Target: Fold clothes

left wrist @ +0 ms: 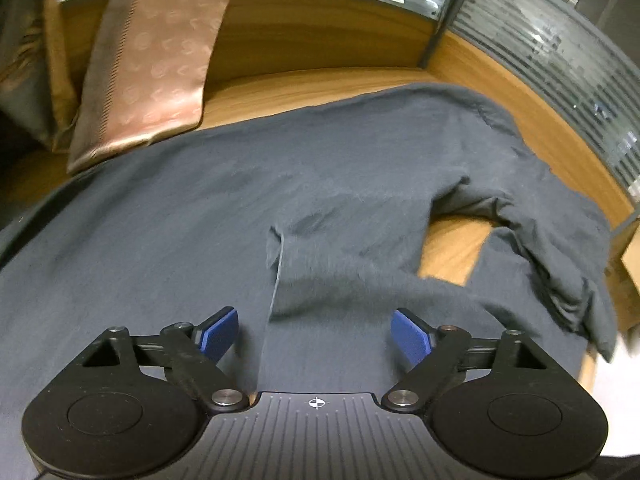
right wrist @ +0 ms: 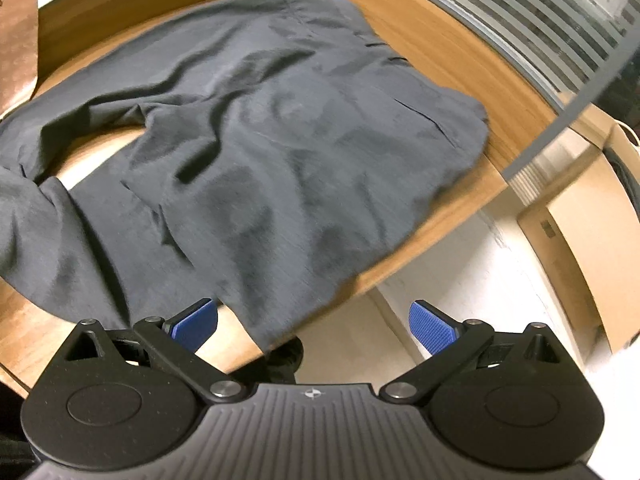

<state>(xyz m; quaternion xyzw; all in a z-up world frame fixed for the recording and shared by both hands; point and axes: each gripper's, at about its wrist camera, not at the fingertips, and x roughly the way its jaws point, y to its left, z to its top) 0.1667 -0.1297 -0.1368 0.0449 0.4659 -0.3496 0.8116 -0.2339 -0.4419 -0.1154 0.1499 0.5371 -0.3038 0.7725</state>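
Dark grey trousers [left wrist: 304,184] lie spread across a wooden table [left wrist: 320,84]. In the left wrist view a leg hem runs under my left gripper [left wrist: 316,334], which hovers open just above the cloth with nothing between its blue pads [left wrist: 408,336]. The right wrist view shows the waist end of the trousers [right wrist: 280,140], wrinkled, with pocket slits, one corner hanging over the table's near edge. My right gripper [right wrist: 314,326] stands open over that edge and overhanging corner, holding nothing.
A brown patterned cloth [left wrist: 152,52] hangs at the back left of the table. Wooden side walls [right wrist: 432,36] and frosted striped glass [left wrist: 560,52] enclose the far side. Cardboard boxes [right wrist: 588,240] stand on the pale floor [right wrist: 460,272] to the right.
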